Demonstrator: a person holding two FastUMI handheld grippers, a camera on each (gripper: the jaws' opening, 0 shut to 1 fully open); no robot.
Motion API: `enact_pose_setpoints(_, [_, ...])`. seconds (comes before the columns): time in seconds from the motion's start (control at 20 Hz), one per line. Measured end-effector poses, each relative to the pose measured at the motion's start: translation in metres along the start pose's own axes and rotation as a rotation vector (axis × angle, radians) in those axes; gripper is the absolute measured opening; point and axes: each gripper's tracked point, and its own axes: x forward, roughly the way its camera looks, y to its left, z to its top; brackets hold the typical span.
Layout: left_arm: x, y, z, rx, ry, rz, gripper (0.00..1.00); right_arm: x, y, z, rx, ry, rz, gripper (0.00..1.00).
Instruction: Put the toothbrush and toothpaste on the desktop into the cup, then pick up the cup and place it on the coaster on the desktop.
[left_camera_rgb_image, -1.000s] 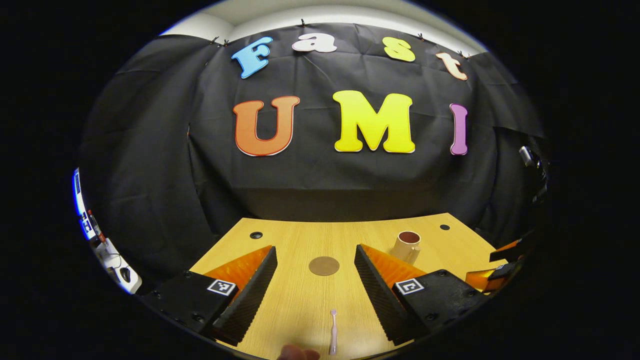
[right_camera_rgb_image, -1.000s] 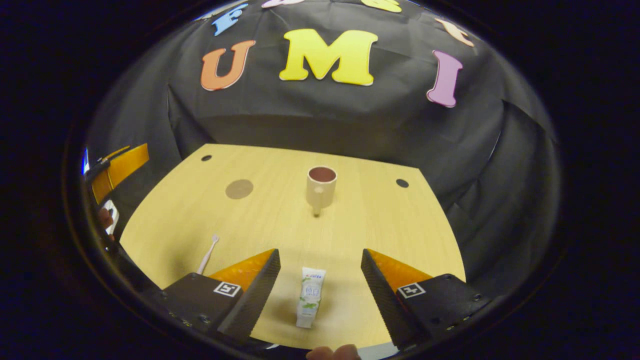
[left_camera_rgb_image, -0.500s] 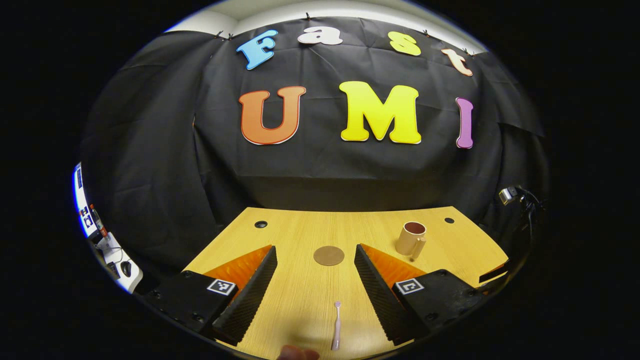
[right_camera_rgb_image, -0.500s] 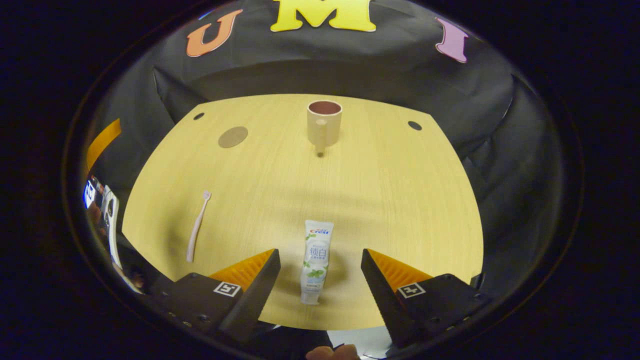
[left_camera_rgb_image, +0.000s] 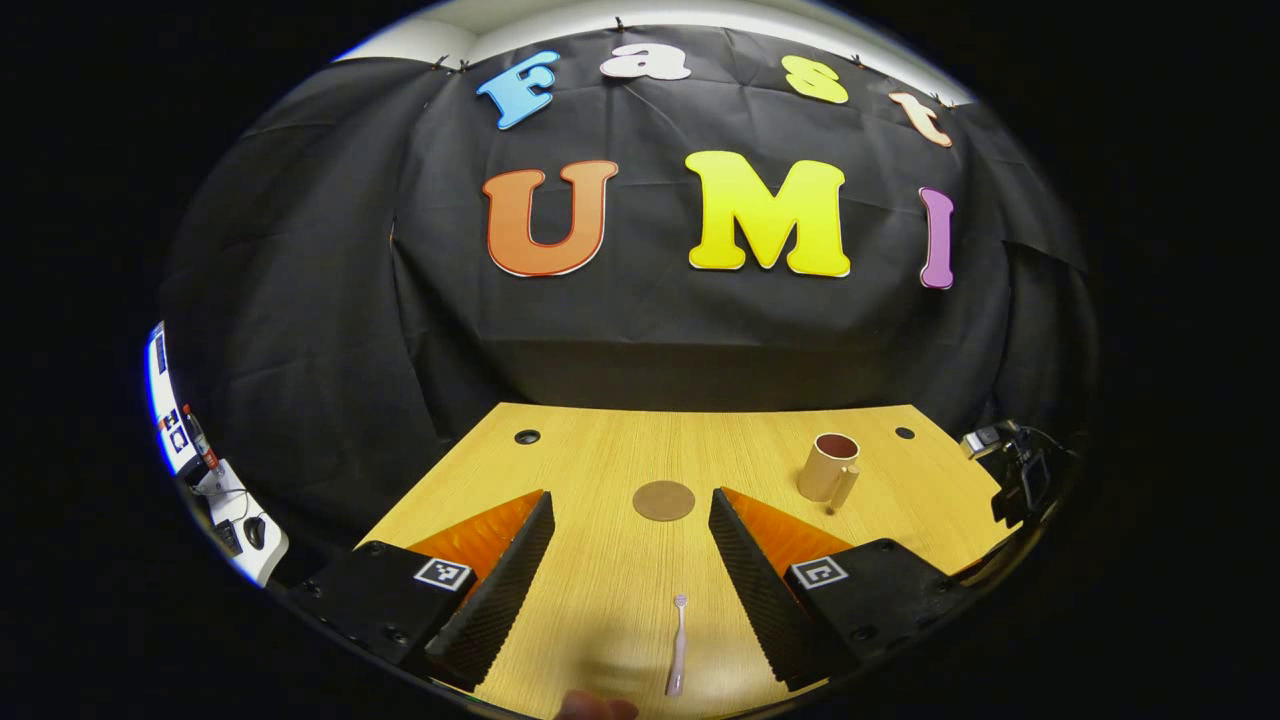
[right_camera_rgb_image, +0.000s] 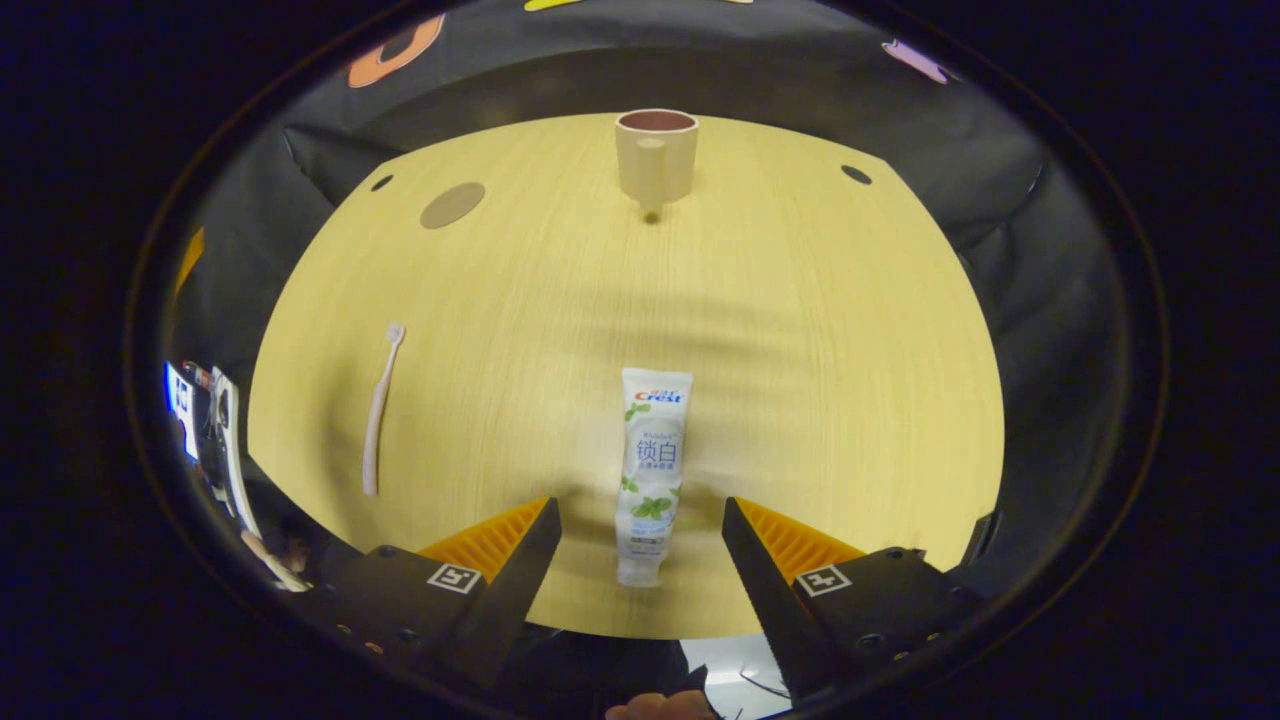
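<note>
Cup (right_camera_rgb_image: 656, 155) stands upright near the far edge of the desk (right_camera_rgb_image: 820, 330), its handle turned toward the near edge; its dark inside holds nothing that can be seen, though its bottom is hidden from the right gripper view. In the left gripper view the cup (left_camera_rgb_image: 829, 467) sits toward the far right corner, apart from the round coaster (left_camera_rgb_image: 663, 500), which lies flat and bare nearer the middle of the desk (left_camera_rgb_image: 600, 590).

Toothpaste (right_camera_rgb_image: 651, 472) lies flat near the near edge, cap end toward that edge, its lower part between the fingers of the right gripper (right_camera_rgb_image: 641, 535) but touching neither. Toothbrush (right_camera_rgb_image: 379, 406) lies flat toward the left edge, head pointing away; in the left gripper view the toothbrush (left_camera_rgb_image: 677, 644) lies at the near edge, between the fingers of the left gripper (left_camera_rgb_image: 632, 540) and clear of both.

Both grippers are spread wide and grasp nothing. The right one tilts steeply down over the desk; the left one looks more level, toward the booth's wall. A fingertip (left_camera_rgb_image: 596, 708) (cut off by the lower rim) shows below the left gripper, and another (right_camera_rgb_image: 660, 706) below the right.
</note>
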Motion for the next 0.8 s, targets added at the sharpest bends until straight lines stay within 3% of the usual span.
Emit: enact_pose_setpoints(0.8, [0.013,0.007,-0.007,-0.007,0.050,0.012,0.99,0.033,0.001,-0.012,0.029,0.178,-0.002,0.94])
